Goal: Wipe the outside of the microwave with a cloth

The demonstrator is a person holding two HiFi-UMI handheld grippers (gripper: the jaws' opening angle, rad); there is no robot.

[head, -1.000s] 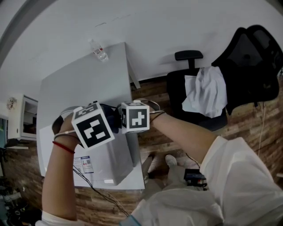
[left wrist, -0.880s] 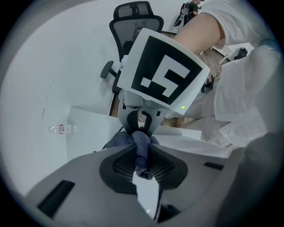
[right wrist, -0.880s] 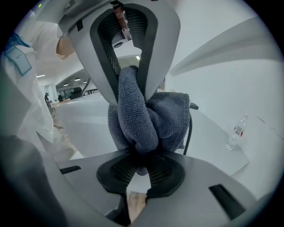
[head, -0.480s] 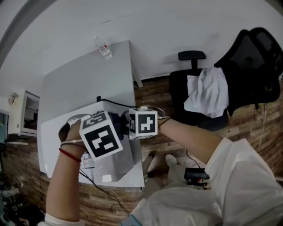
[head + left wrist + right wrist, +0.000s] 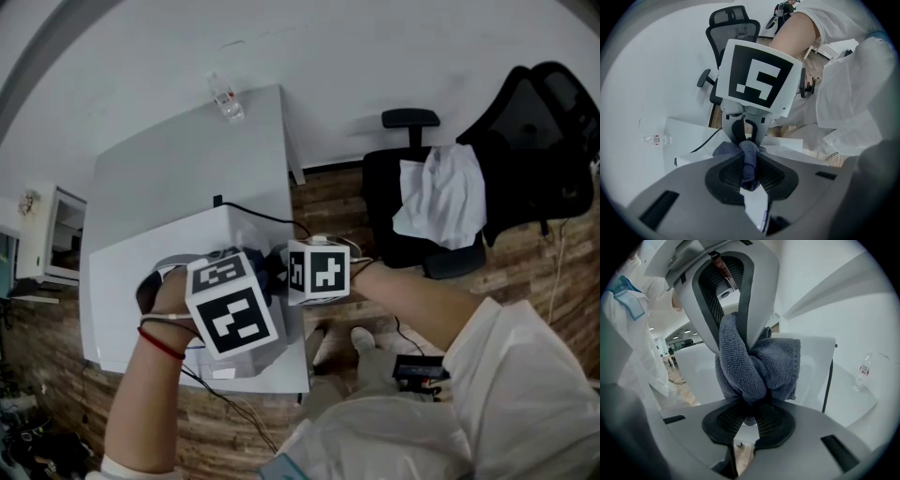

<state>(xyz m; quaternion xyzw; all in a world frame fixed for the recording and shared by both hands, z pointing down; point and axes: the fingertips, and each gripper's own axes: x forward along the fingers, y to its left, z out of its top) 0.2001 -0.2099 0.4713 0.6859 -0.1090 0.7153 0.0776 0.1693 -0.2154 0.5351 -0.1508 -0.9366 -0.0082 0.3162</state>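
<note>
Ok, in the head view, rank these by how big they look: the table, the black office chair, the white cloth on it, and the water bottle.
1. table
2. black office chair
3. white cloth
4. water bottle, clearly the smallest

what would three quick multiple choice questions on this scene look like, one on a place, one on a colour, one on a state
1. Where does the plastic bottle stand?
A) at the far end of the white table
B) in a sink
C) on a stove

2. What colour is the cloth?
A) red
B) grey-blue
C) yellow

3. What state is the right gripper in?
A) open and empty
B) shut on the bottle
C) shut on the cloth

Answers:
1 A: the head view shows it at the table's far end.
2 B: both gripper views show grey-blue fabric.
3 C: in the right gripper view its jaws pinch a fold of the cloth.
</note>
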